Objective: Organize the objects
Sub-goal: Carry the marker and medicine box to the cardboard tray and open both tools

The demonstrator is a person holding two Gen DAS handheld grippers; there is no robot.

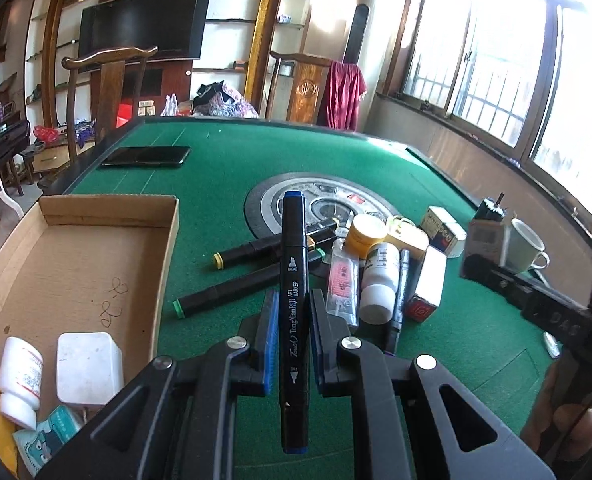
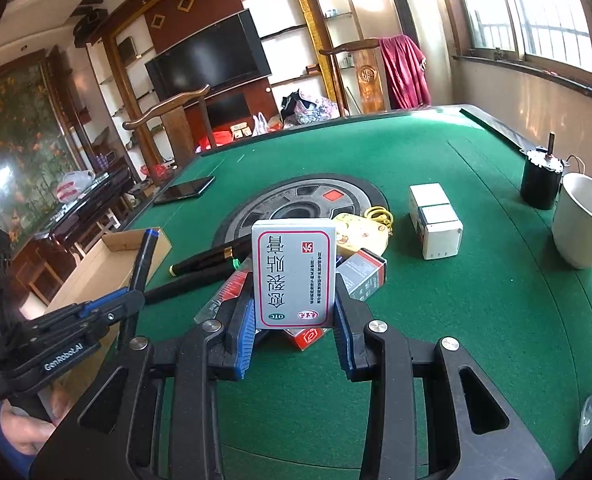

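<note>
My left gripper (image 1: 293, 312) is shut on a black art marker with blue ends (image 1: 294, 304), held above the green table; it also shows in the right wrist view (image 2: 142, 264). My right gripper (image 2: 292, 312) is shut on a grey medicine box with red border (image 2: 292, 272), held upright over the pile. The pile on the table holds two black markers (image 1: 256, 248), a white bottle (image 1: 379, 280), a yellow jar (image 1: 365, 234) and small boxes (image 1: 425, 284). A cardboard tray (image 1: 76, 264) at left holds a white bottle (image 1: 18, 380) and a white container (image 1: 90, 368).
A white mug (image 2: 583, 220) and a black motor (image 2: 541, 176) stand at the right. Two white boxes (image 2: 435, 216) lie mid-table. A black phone (image 1: 146, 156) lies at the far left. The round centre panel (image 2: 296, 204) is set in the table.
</note>
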